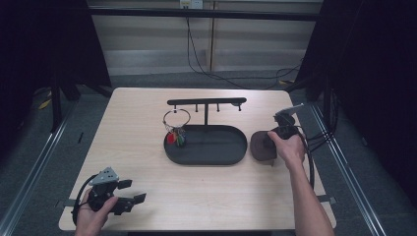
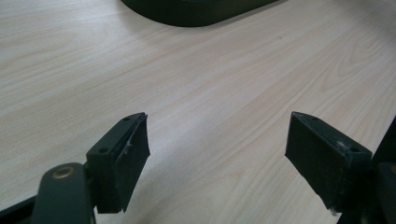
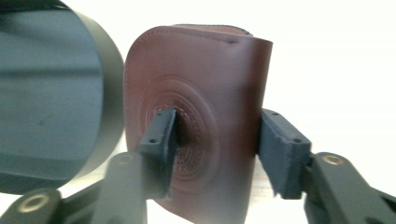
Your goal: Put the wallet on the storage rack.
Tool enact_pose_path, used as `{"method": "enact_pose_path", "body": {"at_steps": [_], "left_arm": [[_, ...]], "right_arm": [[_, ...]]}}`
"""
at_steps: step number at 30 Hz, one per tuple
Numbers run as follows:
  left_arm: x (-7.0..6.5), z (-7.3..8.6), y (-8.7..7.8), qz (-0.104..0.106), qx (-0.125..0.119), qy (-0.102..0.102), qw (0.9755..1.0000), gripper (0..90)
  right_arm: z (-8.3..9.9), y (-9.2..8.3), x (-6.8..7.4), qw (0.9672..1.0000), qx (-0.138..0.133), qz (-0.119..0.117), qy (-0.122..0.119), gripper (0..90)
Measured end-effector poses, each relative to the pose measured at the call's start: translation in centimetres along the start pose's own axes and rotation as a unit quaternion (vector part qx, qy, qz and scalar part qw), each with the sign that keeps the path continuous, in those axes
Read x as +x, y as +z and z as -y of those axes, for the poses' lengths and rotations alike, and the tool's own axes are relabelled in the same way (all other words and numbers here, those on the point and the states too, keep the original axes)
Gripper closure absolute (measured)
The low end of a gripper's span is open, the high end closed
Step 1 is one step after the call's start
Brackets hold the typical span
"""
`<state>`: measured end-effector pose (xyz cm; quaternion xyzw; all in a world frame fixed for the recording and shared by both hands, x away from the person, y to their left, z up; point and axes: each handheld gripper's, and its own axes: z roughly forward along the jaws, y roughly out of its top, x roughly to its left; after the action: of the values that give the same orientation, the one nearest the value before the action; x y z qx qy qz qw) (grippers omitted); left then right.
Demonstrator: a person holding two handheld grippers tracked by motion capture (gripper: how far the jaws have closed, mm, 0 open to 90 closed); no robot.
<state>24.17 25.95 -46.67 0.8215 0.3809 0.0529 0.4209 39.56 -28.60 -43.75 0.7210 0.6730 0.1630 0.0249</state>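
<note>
Right claw (image 1: 276,139) touches brown wallet (image 1: 262,146) beside black tray (image 1: 206,157).

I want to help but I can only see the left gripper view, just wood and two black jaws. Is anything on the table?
Observer: Yes. In the high view a black oval tray sits mid-table, with a hook stand rising from it.
Operator: Is something hanging on it?
Observer: A key ring with red and green tags hangs at the stand's left end.
Operator: What is the other hand doing?
Observer: The right gripper has its jaws open around a brown leather wallet that lies just right of the tray.
</note>
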Motion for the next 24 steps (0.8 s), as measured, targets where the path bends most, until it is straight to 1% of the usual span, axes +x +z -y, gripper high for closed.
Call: {"method": "enact_pose_path", "body": {"at_steps": [1, 2, 3, 5, 7, 8, 9, 12, 13, 14, 15, 16, 17, 18, 19, 20, 22, 24], "left_arm": [[0.0, 0.0, 0.0, 0.0, 0.0, 0.0, 1.0, 21.4], [0.0, 0.0, -0.1, 0.0, -0.001, 0.001, 1.0, 21.4], [0.0, 0.0, -0.2, -0.001, -0.002, 0.002, 1.0, 21.5], [0.0, 0.0, -0.3, -0.002, -0.009, 0.004, 1.0, 21.3], [0.1, 0.0, -0.4, -0.004, -0.009, 0.003, 0.9999, 21.4], [0.1, 0.0, -0.4, -0.005, -0.008, 0.002, 1.0, 21.3], [0.2, 0.0, -0.3, -0.005, -0.004, 0.001, 1.0, 21.3], [0.1, 0.0, -0.3, -0.006, -0.005, 0.004, 1.0, 21.3], [0.1, 0.0, -0.3, -0.006, -0.005, 0.004, 1.0, 21.3], [0.1, 0.0, -0.4, -0.006, -0.004, 0.004, 1.0, 21.3], [0.1, 0.0, -0.3, -0.006, -0.005, 0.003, 1.0, 21.3], [0.2, 0.0, -0.4, -0.007, -0.006, 0.003, 1.0, 21.3], [0.2, 0.0, -0.4, -0.008, -0.005, 0.003, 0.9999, 21.3], [0.2, 0.0, -0.4, -0.008, -0.005, 0.002, 1.0, 21.4], [0.2, 0.0, -0.4, -0.007, -0.005, 0.002, 1.0, 21.4], [0.2, 0.0, -0.4, -0.008, -0.005, 0.003, 1.0, 21.4], [0.2, 0.0, -0.4, -0.007, -0.005, 0.003, 1.0, 21.4], [0.2, 0.0, -0.4, -0.007, -0.005, 0.003, 1.0, 21.4]], "right_arm": [[0.0, -0.1, 0.0, 1.0, -0.002, -0.002, 0.001, 52.7], [0.0, -0.3, -0.1, 1.0, -0.003, -0.003, -0.003, 54.1], [0.0, -0.4, -0.1, 0.9999, -0.003, -0.01, 0.009, 55.6], [0.1, -0.7, -0.4, 0.9996, -0.008, -0.023, 0.013, 58.7], [0.1, -1.0, -0.4, 0.9996, -0.005, -0.026, 0.013, 59.2], [0.2, -1.2, -0.3, 0.9997, -0.006, -0.022, 0.006, 59.4], [0.2, -1.2, -0.3, 0.9997, -0.006, -0.023, 0.007, 59.5], [0.2, -1.3, -0.1, 0.9998, -0.002, -0.02, 0.004, 59.6], [0.2, -1.4, -0.1, 0.9999, -0.001, -0.014, -0.006, 59.7], [0.1, -1.6, 0.2, 1.0, 0.002, -0.008, -0.005, 59.8], [0.1, -1.8, 0.2, 0.9999, 0.0, 0.0, -0.015, 59.8], [0.0, -2.0, 0.3, 0.9998, -0.002, 0.003, -0.018, 60.0], [0.0, -2.2, 0.4, 0.9998, 0.0, 0.003, -0.019, 63.0], [-0.1, -2.5, 0.4, 0.9998, -0.002, -0.002, -0.022, 63.1], [-0.1, -2.8, 0.5, 0.9997, -0.007, 0.003, -0.021, 63.1], [-0.1, -2.9, 0.5, 0.9998, -0.003, 0.001, -0.021, 63.2], [-0.2, -2.9, 0.8, 0.9995, 0.004, 0.015, -0.026, 63.3], [-0.2, -3.0, 0.8, 0.9995, 0.004, 0.013, -0.029, 63.4]]}}
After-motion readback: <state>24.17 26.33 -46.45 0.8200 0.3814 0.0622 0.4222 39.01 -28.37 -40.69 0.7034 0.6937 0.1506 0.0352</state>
